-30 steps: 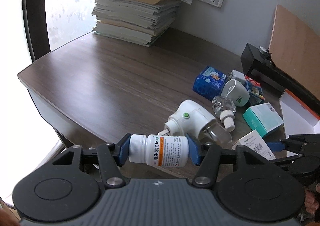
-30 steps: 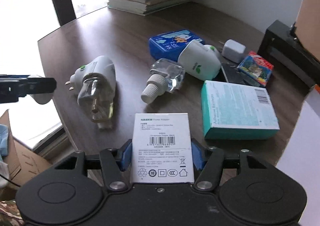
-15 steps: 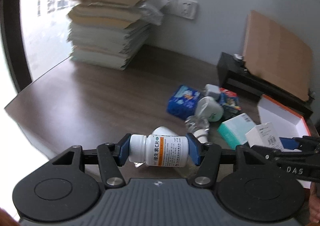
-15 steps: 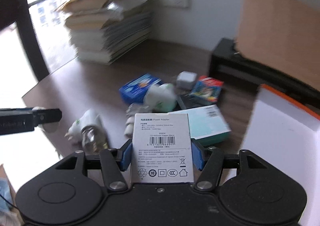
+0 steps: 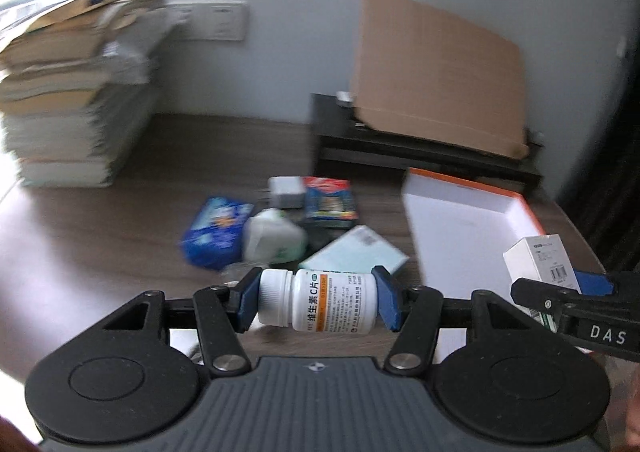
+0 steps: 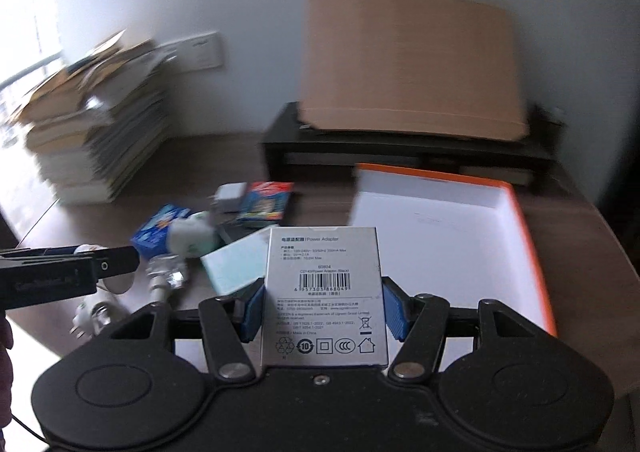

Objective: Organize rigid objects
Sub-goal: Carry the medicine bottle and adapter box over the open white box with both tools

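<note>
My left tongs [image 5: 318,302] are clamping a white pill bottle [image 5: 316,302] sideways; my right tongs [image 6: 323,310] are gripping a power adapter box [image 6: 323,294], beside the bare white orange-rimmed tray [image 6: 532,252].

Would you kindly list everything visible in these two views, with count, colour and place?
pill bottle: 1, white, sideways in left gripper
adapter box: 1, white, in right gripper
open box: 1, white, orange-edged, table right
teal box: 1, table centre
blue pack: 1, centre-left
white plug-in device: 1, beside blue pack
paper stack: 1, back left
cardboard sheet: 1, brown, on black stand
table: 1, dark wood
left gripper: 1, black
right gripper: 1, black
</note>
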